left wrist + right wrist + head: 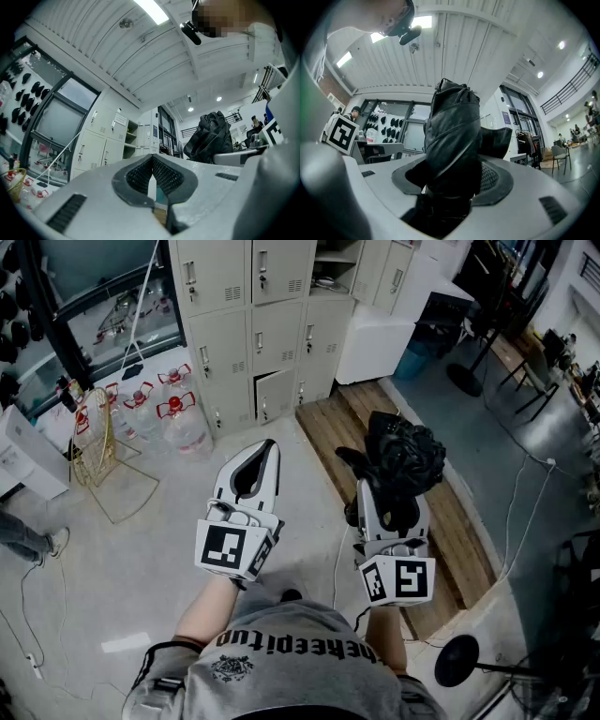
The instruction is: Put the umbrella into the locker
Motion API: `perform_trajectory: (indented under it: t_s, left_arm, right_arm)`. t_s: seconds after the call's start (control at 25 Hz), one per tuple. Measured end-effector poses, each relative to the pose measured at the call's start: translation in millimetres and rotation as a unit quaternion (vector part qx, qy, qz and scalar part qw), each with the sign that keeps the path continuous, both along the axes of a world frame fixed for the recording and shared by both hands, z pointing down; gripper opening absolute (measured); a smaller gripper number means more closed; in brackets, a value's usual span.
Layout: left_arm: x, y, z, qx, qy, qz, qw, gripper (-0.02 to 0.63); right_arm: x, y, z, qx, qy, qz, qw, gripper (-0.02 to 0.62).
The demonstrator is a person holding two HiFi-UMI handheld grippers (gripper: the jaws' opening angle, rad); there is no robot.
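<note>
The umbrella sits in my right tool, with my left tool just left of it. The lockers stand far off, water jugs on the floor left of them.

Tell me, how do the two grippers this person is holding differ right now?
The left gripper is empty; the right gripper clamps a black folded umbrella. The left gripper's jaws meet at their tips, while the right gripper's jaws are held wide apart by the umbrella's bundle. Both are white, sit side by side in front of the person, and point ahead toward the lockers.
</note>
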State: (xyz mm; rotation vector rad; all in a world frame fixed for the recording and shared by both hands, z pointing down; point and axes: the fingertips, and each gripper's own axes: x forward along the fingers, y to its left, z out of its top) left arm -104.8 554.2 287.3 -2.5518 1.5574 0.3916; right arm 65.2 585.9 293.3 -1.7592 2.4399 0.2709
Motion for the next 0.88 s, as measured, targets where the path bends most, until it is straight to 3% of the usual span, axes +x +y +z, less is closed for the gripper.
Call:
perform_trajectory:
  t_s: [0.88]
  left_arm:
    - [26.3,-4.3,-10.8,0.010,-0.007,-0.007,0.9999,0.005]
  right_arm:
    - [31.8,-7.9,-5.8,0.006,-0.027,-0.023,0.999,0.253]
